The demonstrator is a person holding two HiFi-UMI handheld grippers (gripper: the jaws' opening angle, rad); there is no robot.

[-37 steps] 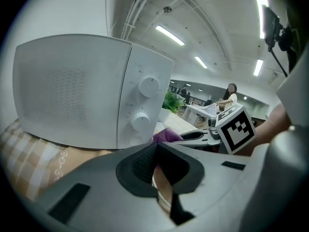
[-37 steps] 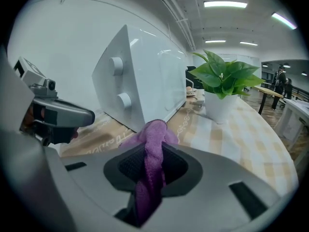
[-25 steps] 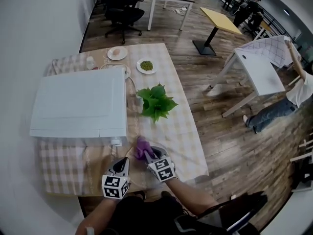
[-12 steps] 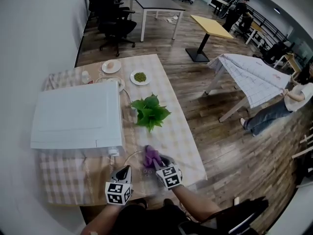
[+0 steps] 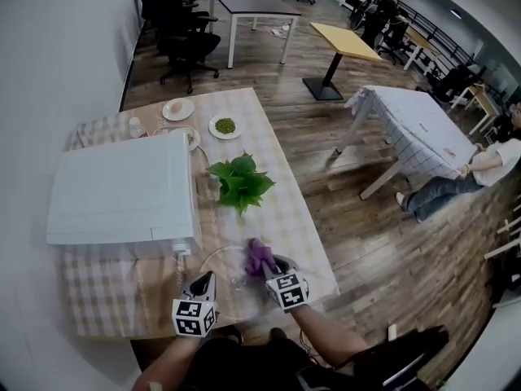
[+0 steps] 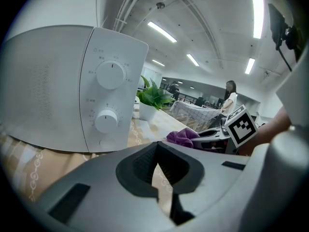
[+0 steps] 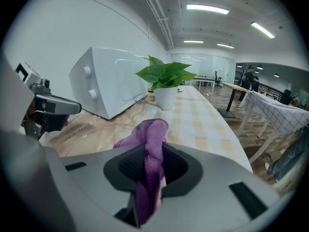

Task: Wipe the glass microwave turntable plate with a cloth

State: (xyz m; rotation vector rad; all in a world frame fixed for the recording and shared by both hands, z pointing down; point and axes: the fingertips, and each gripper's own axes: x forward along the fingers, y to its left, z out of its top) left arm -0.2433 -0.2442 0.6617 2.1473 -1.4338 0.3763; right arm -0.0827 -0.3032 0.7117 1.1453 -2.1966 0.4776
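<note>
The clear glass turntable plate (image 5: 218, 261) lies on the checked tablecloth in front of the microwave; the right gripper view shows it as a faint ring (image 7: 91, 129). My left gripper (image 5: 205, 280) has its jaws closed on the plate's near-left rim, with only a thin slit between them (image 6: 157, 180). My right gripper (image 5: 265, 267) is shut on a purple cloth (image 5: 259, 257). The bunched cloth (image 7: 150, 146) sticks out past the jaws over the plate's right side. From the left gripper view the cloth (image 6: 183, 136) and the right gripper's marker cube show to the right.
A white microwave (image 5: 122, 190) stands just behind the plate on the left. A potted green plant (image 5: 238, 182) stands behind it on the right, and two small dishes (image 5: 225, 125) sit farther back. The table's front edge (image 5: 269, 309) lies close under both grippers.
My right gripper has carried the purple cloth a little to the right over the plate. The left gripper has stayed at the rim. Far behind, people have spread a cloth on a table.
</note>
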